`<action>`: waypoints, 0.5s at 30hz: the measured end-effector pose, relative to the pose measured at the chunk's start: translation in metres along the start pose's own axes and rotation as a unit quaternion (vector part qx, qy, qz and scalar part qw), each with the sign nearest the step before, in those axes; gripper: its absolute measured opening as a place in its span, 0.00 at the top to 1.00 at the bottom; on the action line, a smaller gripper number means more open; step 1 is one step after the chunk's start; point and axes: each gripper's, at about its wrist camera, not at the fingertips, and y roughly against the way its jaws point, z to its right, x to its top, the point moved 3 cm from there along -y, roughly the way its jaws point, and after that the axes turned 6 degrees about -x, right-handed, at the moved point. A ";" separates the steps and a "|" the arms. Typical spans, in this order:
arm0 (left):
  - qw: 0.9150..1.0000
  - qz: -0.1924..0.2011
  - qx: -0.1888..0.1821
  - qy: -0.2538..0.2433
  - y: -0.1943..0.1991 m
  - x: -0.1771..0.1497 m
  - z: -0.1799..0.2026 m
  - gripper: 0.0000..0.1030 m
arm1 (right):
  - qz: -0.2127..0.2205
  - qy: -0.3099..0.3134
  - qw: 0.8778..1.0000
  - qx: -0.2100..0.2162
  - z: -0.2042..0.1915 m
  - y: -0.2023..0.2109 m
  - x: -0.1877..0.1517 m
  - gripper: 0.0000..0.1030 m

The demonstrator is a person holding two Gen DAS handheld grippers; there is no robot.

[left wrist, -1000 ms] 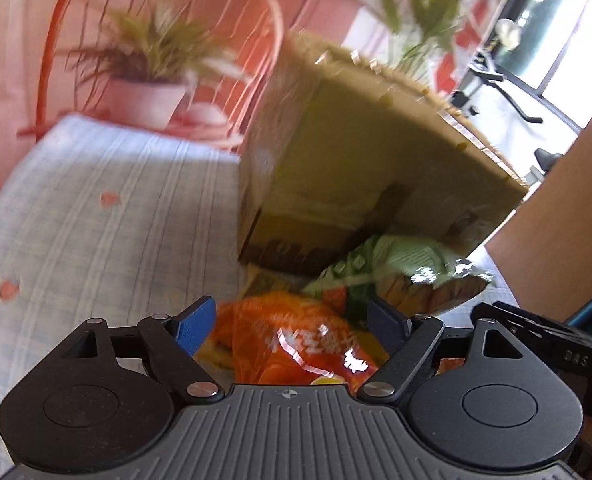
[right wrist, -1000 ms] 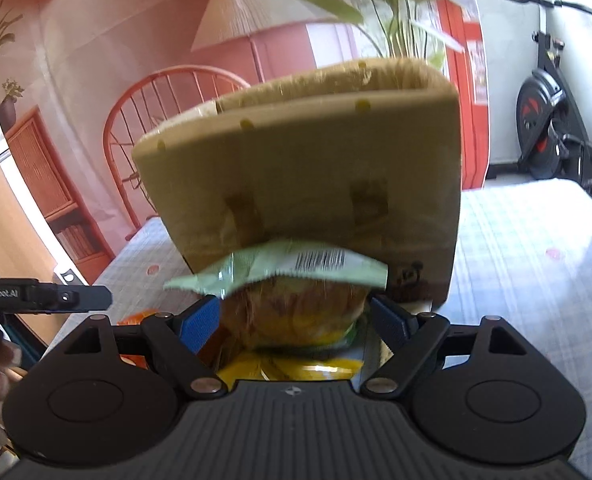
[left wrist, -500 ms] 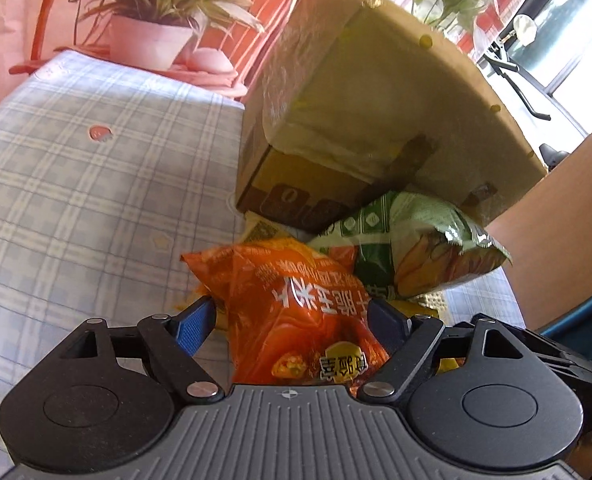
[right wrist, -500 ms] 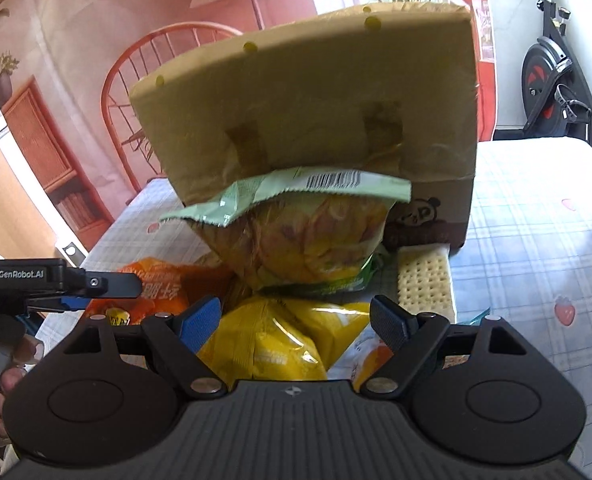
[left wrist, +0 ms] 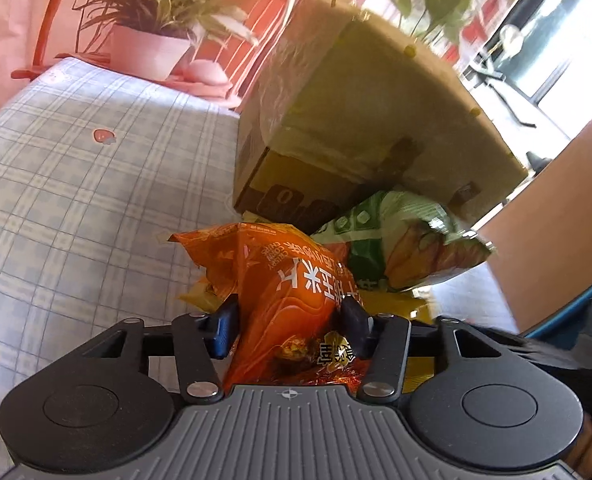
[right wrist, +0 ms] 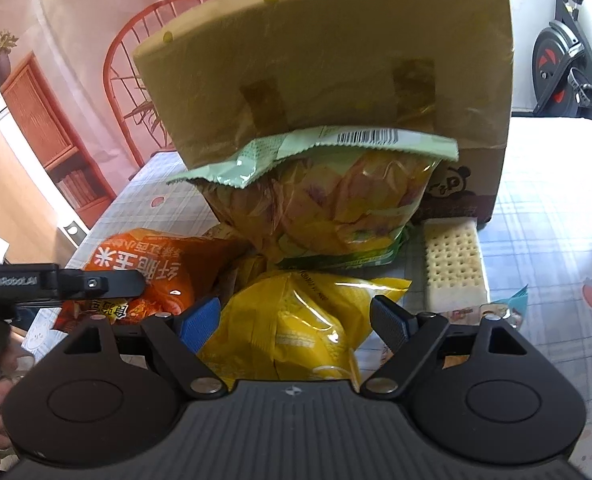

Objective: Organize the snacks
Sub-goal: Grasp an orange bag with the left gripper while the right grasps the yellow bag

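Orange crinkled foil is bunching between the jaws of the left gripper (left wrist: 290, 326): they are closing narrowly on the orange snack bag (left wrist: 280, 292), pinching its lower half, both pads pressing into the film. The bag is standing up from the snack pile, its printed face glossy and creased.

The right gripper (right wrist: 296, 322) is sitting with jaws spread wide, grasping nothing; the yellow snack bag (right wrist: 296, 320) is lying between them, puffed and shiny, whether touching the pads I cannot tell. Behind it the green-topped chip bag (right wrist: 319, 200) is leaning against the cardboard box (right wrist: 335, 60), its serrated seal and barcode facing up. The box is matte brown with tape patches. A flat perforated cracker pack (right wrist: 453, 268) is lying just beside the pile, near the box's base. Everything is resting on the counter, under a pale plaid cloth (left wrist: 76, 184) with strawberry print.
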 end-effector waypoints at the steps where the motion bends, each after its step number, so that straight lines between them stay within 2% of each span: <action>1: 1.000 0.006 -0.004 0.001 0.004 0.000 0.000 0.46 | -0.003 -0.002 1.000 -0.001 0.000 -0.002 0.000 0.18; 8: 0.999 0.036 -0.008 -0.021 0.025 0.004 0.005 0.46 | -0.015 -0.012 1.000 -0.004 -0.003 -0.013 0.002 0.16; 15: 0.999 0.044 -0.003 -0.029 0.031 0.004 0.002 0.46 | -0.022 -0.015 0.999 -0.018 -0.005 -0.021 0.004 0.13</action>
